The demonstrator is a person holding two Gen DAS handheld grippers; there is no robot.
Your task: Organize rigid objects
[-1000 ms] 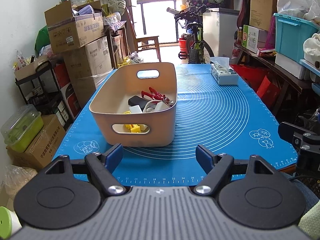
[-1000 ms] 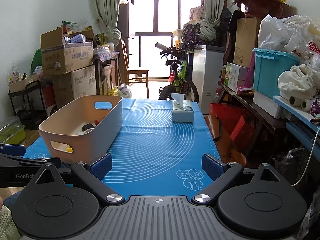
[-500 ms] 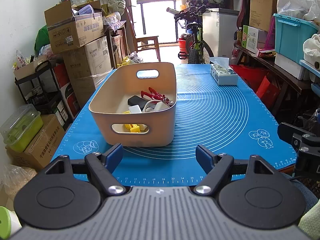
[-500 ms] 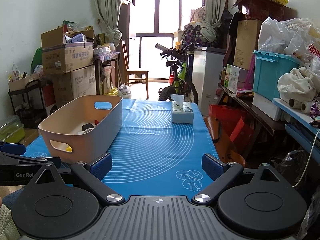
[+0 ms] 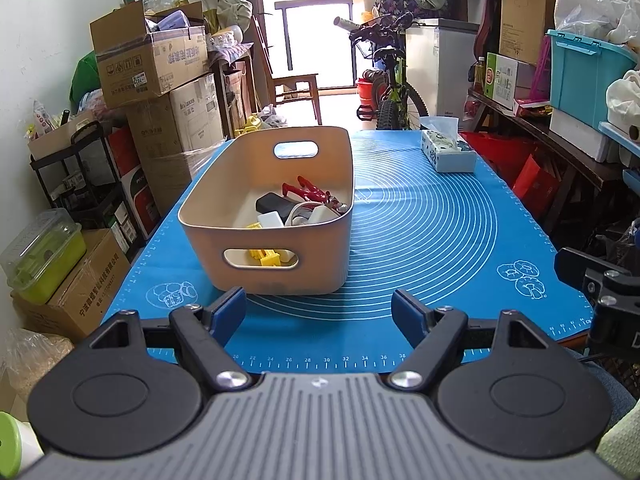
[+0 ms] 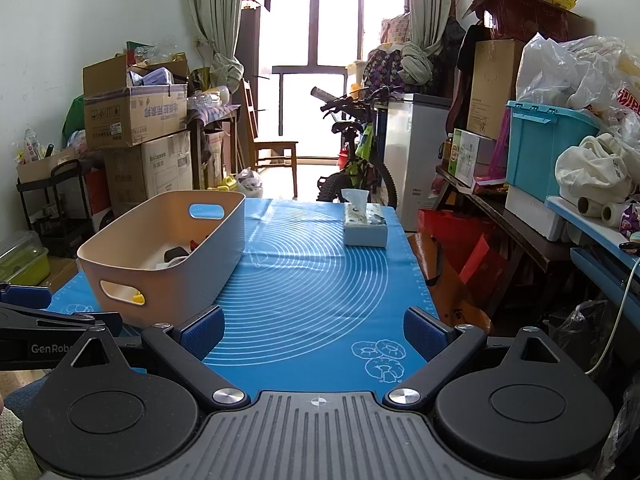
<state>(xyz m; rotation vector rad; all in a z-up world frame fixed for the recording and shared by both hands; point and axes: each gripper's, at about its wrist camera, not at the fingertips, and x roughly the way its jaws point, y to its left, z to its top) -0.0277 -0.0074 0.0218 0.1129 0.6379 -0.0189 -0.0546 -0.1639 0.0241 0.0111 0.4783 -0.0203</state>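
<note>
A beige plastic basket with handle holes stands on the blue mat. It holds red pliers, a black block, white pieces and yellow pieces. My left gripper is open and empty, just in front of the basket's near wall. My right gripper is open and empty over the mat's near edge, to the right of the basket. Each gripper shows at the edge of the other's view.
A tissue box stands at the mat's far right; it also shows in the right wrist view. Cardboard boxes and a rack line the left side. A bicycle, a shelf and a blue crate stand behind and right.
</note>
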